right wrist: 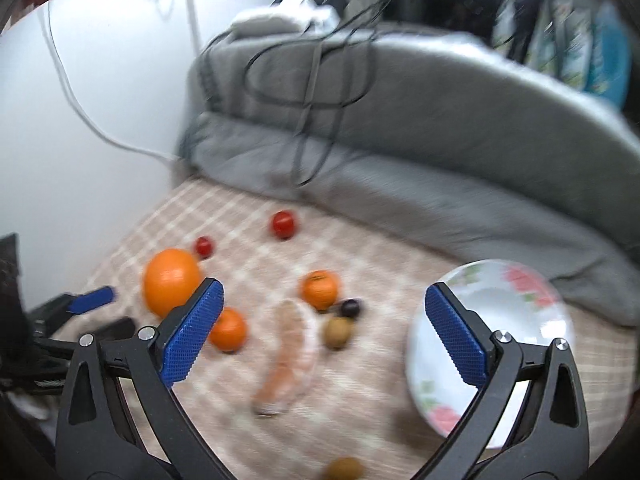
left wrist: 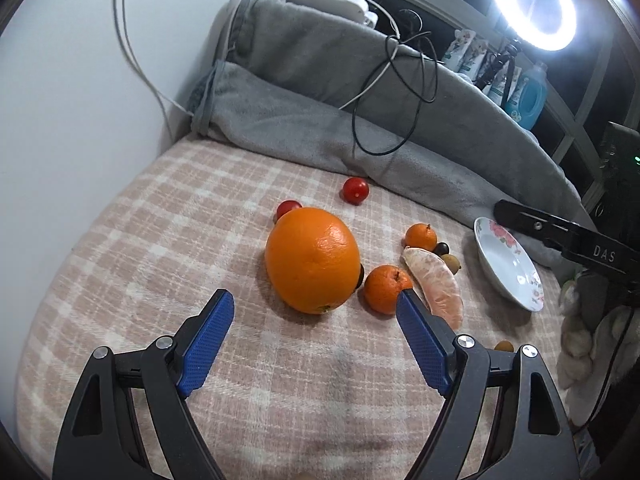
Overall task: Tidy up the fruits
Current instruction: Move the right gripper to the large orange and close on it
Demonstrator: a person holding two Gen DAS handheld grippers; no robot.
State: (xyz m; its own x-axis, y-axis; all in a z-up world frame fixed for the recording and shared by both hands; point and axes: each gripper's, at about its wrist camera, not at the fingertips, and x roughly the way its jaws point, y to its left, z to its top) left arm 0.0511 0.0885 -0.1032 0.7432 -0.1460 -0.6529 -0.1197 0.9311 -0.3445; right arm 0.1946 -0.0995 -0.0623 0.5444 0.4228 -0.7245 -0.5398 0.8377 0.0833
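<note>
A large orange (left wrist: 313, 259) lies on the pink plaid blanket (left wrist: 160, 240), just ahead of my open, empty left gripper (left wrist: 316, 304). Two mandarins (left wrist: 386, 289) (left wrist: 421, 237), a peeled pomelo segment (left wrist: 438, 286), two cherry tomatoes (left wrist: 355, 190) (left wrist: 288, 208) and small brown and dark fruits (left wrist: 450, 260) lie around it. A white floral bowl (left wrist: 506, 262) sits at the right. In the blurred right wrist view, my right gripper (right wrist: 324, 300) is open and empty above the pomelo segment (right wrist: 290, 354), with the bowl (right wrist: 492, 344) behind its right finger. The orange (right wrist: 170, 280) and the left gripper's blue pad (right wrist: 94, 298) show at left.
A folded grey blanket (left wrist: 320, 92) with black and white cables (left wrist: 400, 92) runs along the back. A white wall (left wrist: 80, 80) stands at left. A ring light (left wrist: 534, 4) and bottles (left wrist: 528, 98) stand behind. A small brown fruit (right wrist: 344, 468) lies near the front edge.
</note>
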